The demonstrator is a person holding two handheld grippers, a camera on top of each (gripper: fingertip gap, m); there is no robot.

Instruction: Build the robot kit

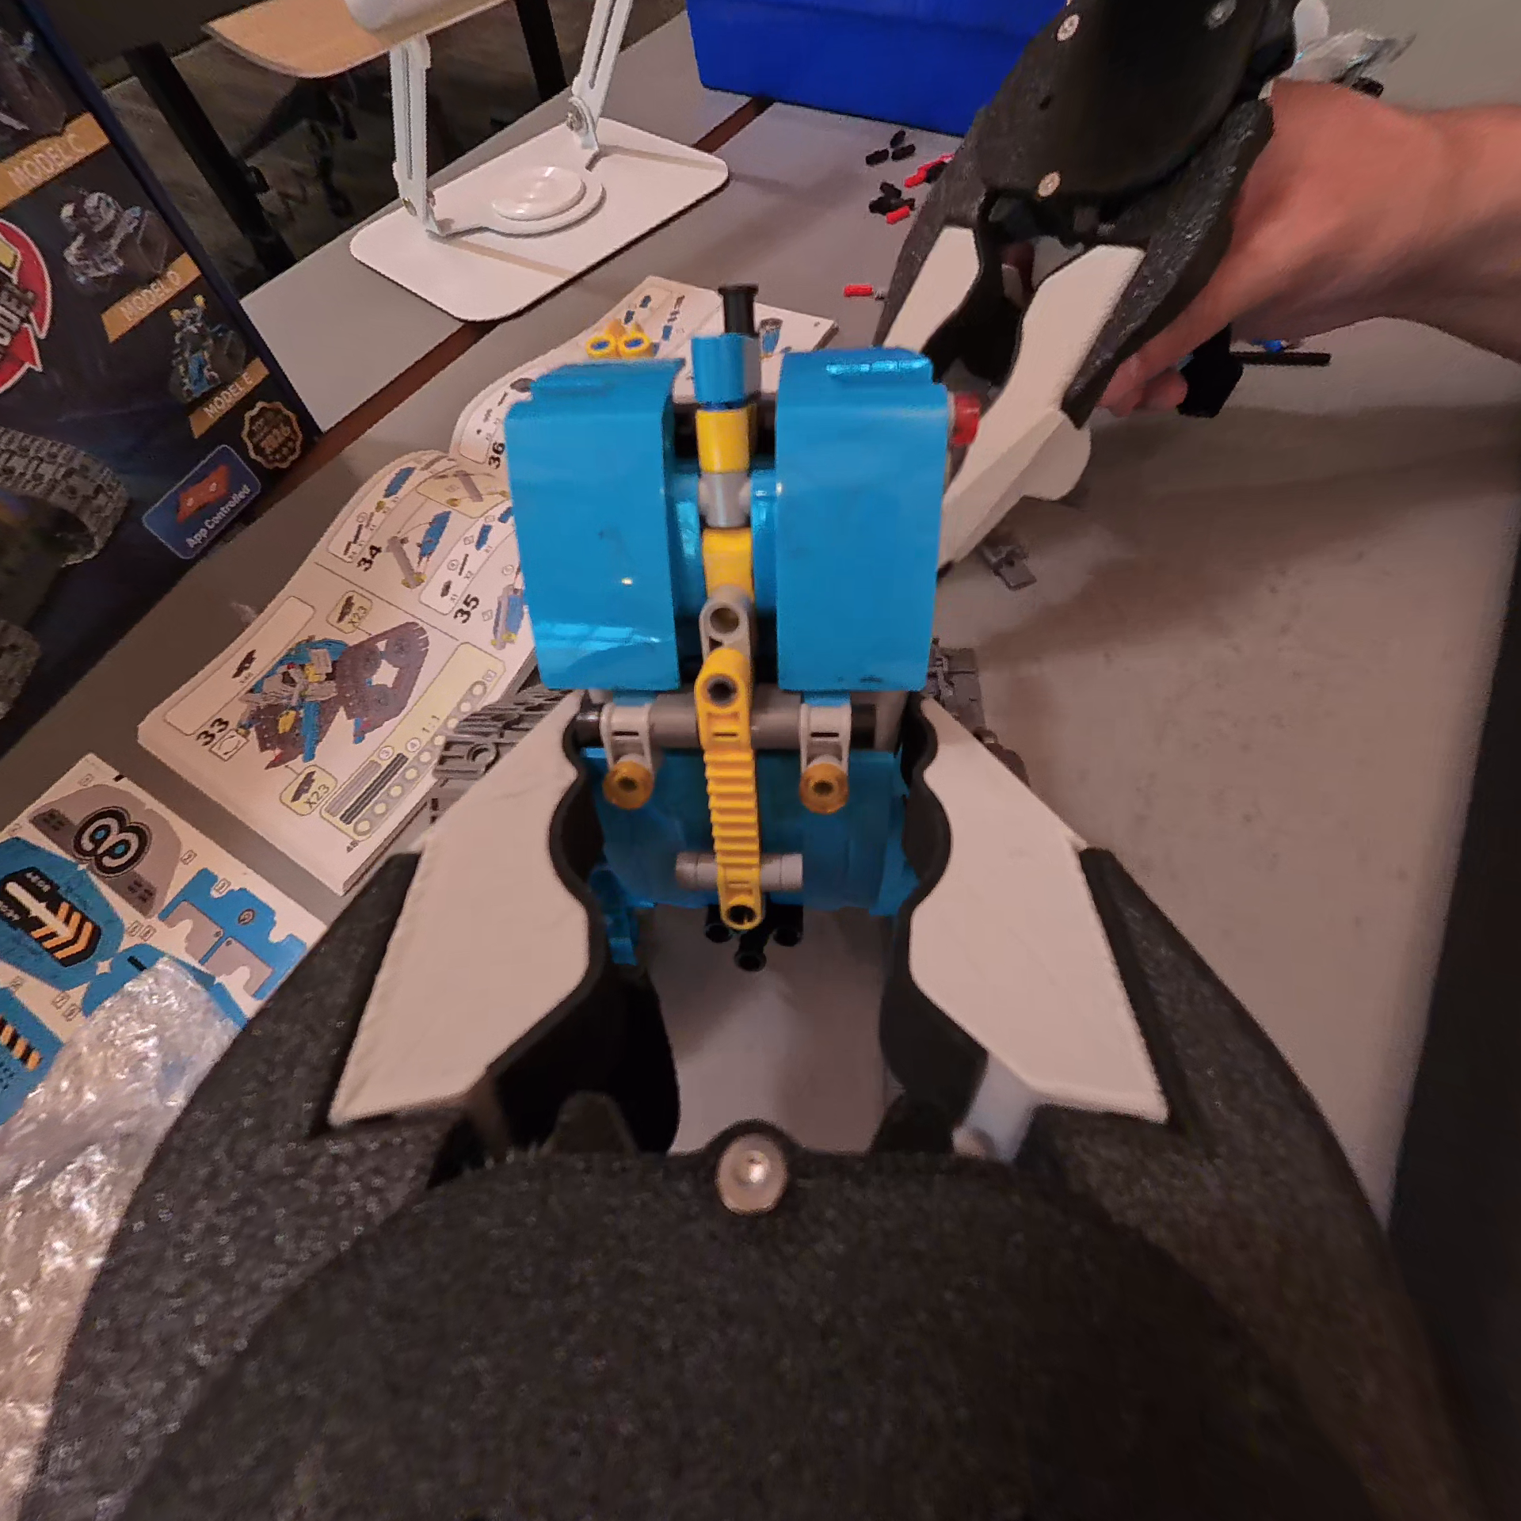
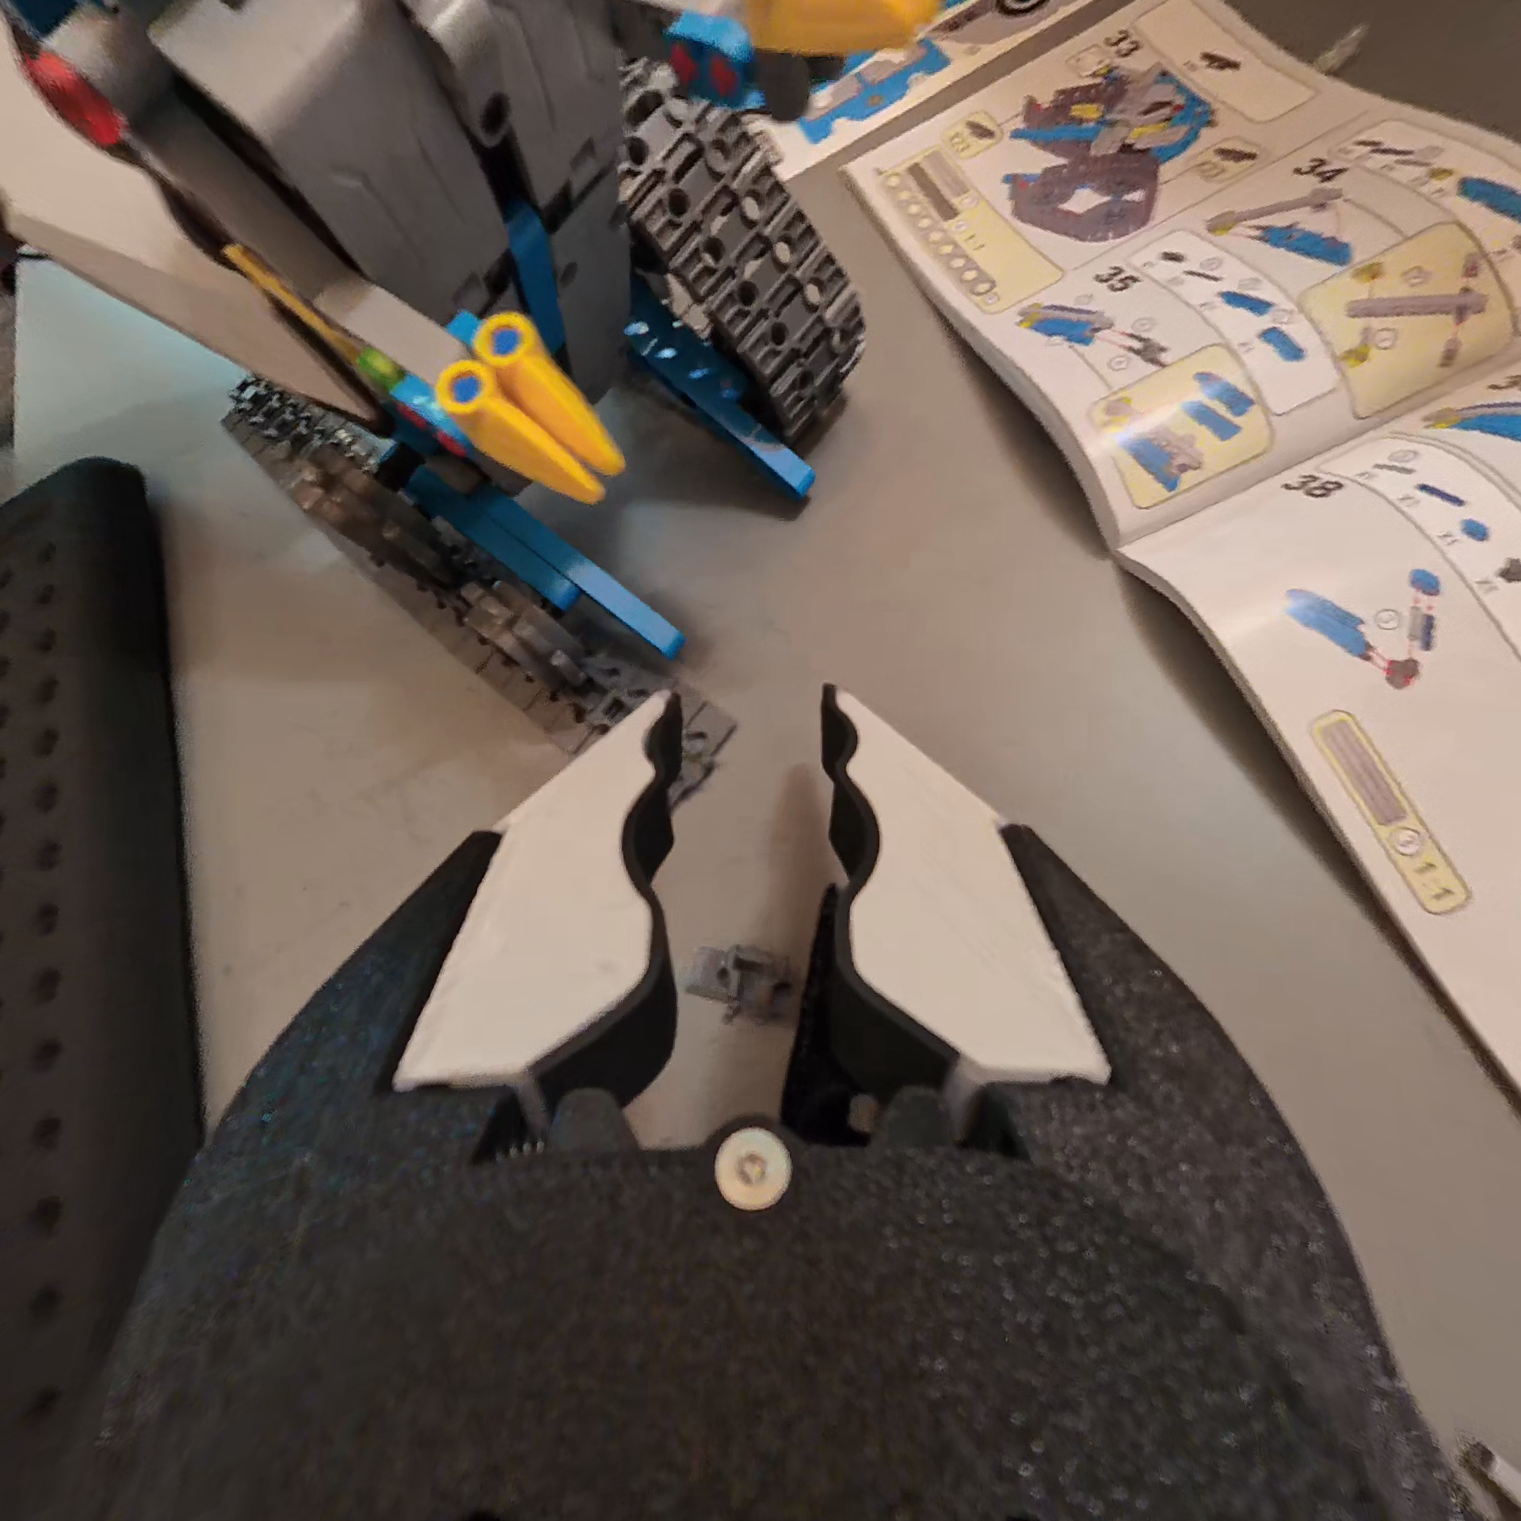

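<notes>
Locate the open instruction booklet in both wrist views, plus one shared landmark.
Left wrist view: instruction booklet lies left of centre, beside the blue model.
Right wrist view: booklet fills the upper right.
Shared landmark: the model's grey track, next to the booklet's edge.

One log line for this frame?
left gripper: shut on blue model | right gripper: open, empty, above table | booklet: open
</notes>
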